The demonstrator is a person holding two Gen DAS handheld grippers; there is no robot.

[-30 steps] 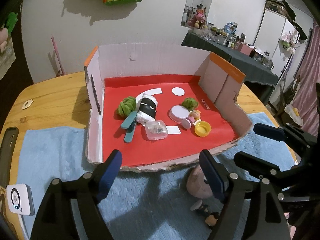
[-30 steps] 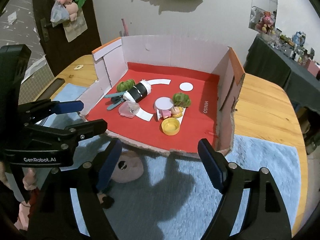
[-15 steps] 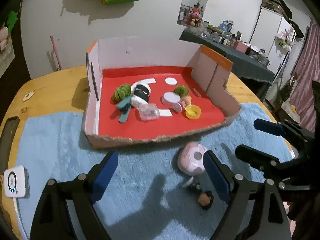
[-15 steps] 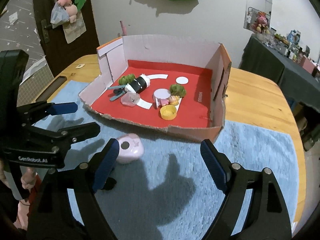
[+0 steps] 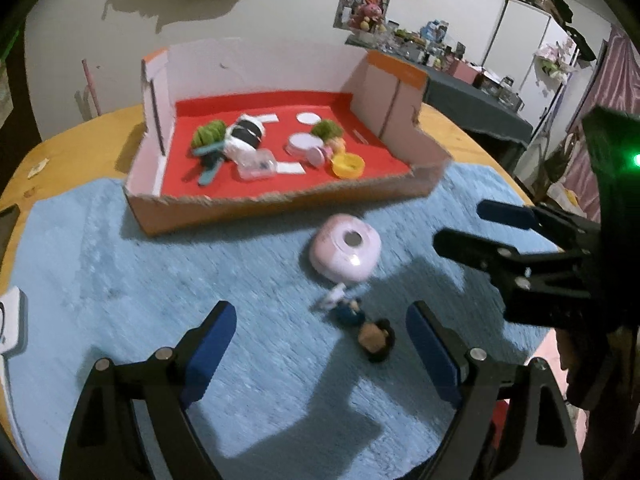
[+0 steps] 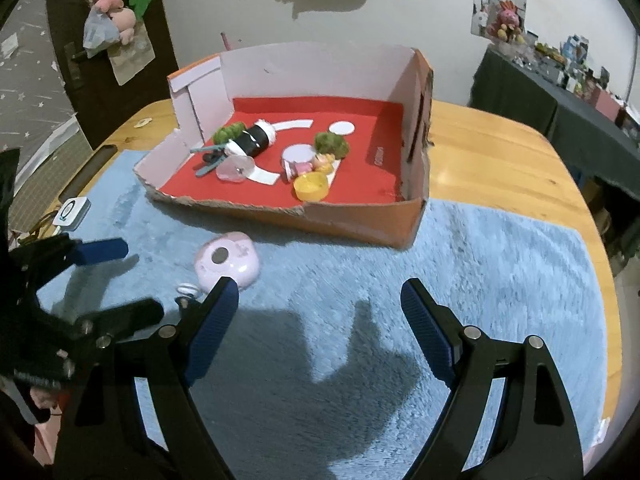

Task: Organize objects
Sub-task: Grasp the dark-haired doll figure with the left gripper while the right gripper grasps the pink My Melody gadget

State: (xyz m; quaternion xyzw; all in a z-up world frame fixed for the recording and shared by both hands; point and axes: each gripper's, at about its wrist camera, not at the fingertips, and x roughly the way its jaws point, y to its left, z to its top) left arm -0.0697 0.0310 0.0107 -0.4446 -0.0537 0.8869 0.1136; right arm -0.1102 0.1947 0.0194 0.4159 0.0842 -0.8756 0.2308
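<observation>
Wooden table [image 6: 492, 152] under blue rug [image 6: 500, 280]

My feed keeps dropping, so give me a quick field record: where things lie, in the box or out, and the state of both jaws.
box: cardboard box, red floor, on blue mat
in box: yellow cap, green pompoms, black-and-white roll, teal clip
outside box: pink case, small figure, both on mat
left gripper: jaws open, empty
right gripper: jaws open, empty
</observation>
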